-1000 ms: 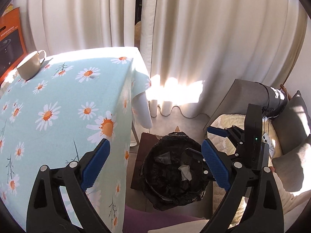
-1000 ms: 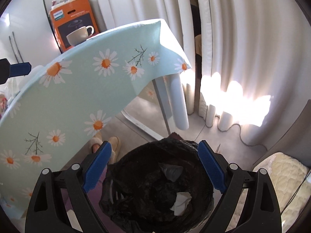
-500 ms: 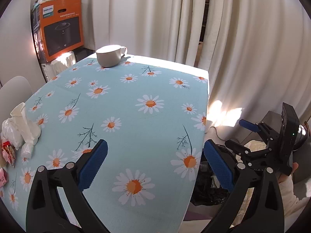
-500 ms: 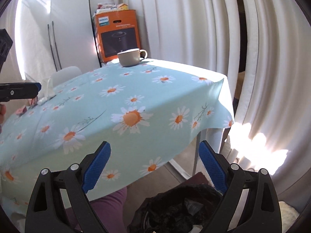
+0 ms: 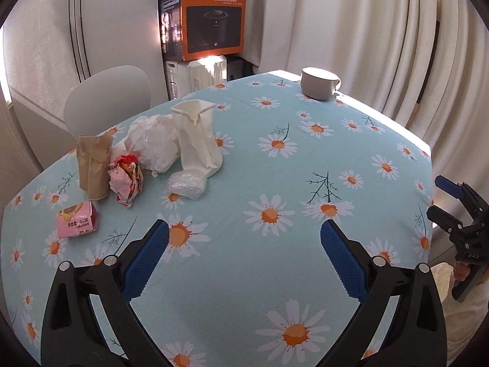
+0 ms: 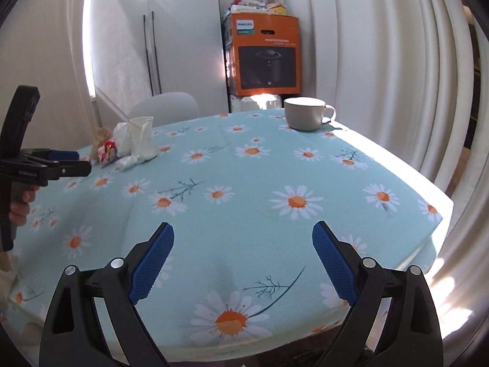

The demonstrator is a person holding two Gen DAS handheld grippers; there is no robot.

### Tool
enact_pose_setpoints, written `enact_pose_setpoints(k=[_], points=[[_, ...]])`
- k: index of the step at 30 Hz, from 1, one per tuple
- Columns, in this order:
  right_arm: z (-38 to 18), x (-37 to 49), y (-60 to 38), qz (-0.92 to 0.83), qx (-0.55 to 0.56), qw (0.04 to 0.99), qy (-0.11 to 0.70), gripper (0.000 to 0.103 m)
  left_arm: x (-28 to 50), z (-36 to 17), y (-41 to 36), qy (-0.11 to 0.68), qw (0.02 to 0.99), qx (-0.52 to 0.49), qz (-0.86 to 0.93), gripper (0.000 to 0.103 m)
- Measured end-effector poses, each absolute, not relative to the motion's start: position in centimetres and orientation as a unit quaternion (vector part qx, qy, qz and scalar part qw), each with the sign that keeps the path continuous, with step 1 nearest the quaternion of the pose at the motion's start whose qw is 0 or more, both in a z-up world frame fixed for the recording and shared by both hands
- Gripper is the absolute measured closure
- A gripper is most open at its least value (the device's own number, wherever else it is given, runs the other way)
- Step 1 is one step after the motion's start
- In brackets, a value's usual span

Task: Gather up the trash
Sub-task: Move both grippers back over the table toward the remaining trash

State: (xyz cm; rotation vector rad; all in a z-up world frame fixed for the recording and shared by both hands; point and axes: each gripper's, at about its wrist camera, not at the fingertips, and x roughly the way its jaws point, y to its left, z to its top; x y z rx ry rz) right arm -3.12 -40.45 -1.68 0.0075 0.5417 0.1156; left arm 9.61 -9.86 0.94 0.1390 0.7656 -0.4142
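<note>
Bright daylight filters through the curtains (image 5: 366,46) right of the tongs, with glare on the far table edge (image 6: 397,165) and cup (image 6: 305,113). Fisheye bending and dark corners frame both sharp views.

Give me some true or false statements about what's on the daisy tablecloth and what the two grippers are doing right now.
1. The left gripper is open and holds nothing. True.
2. The mug lies tipped on its side. False: it stands upright near the table's far edge.
3. The pink carton sits apart from the trash pile. True.
4. The right gripper is clamped on a wrapper. False: it is open and empty.
5. The orange box rests on the tablecloth. False: it sits behind the table.
</note>
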Motion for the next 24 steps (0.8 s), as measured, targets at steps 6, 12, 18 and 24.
enact_pose_setpoints(k=[6, 12, 18, 24], points=[[-0.3, 2.0, -36.8, 0.099, -0.001, 0.955, 0.281, 0.015, 11.9, 0.3, -3.6, 0.384, 0.913, 0.033, -0.135, 0.006], [1.3, 6.8, -32.7, 0.130, -0.001, 0.948, 0.289, 0.015, 13.9, -1.2, 0.6, 0.397, 0.914, 0.042, -0.078, 0.006], [2.4, 11.1, -28.4, 0.153, -0.010, 0.944, 0.293, 0.015, 16.1, -2.4, 4.1, 0.420, 0.906, 0.003, -0.058, 0.006], [0.9, 15.7, -23.9, 0.165, -0.017, 0.931, 0.324, 0.015, 18.2, -3.4, 6.7, 0.439, 0.897, -0.044, -0.040, 0.006]])
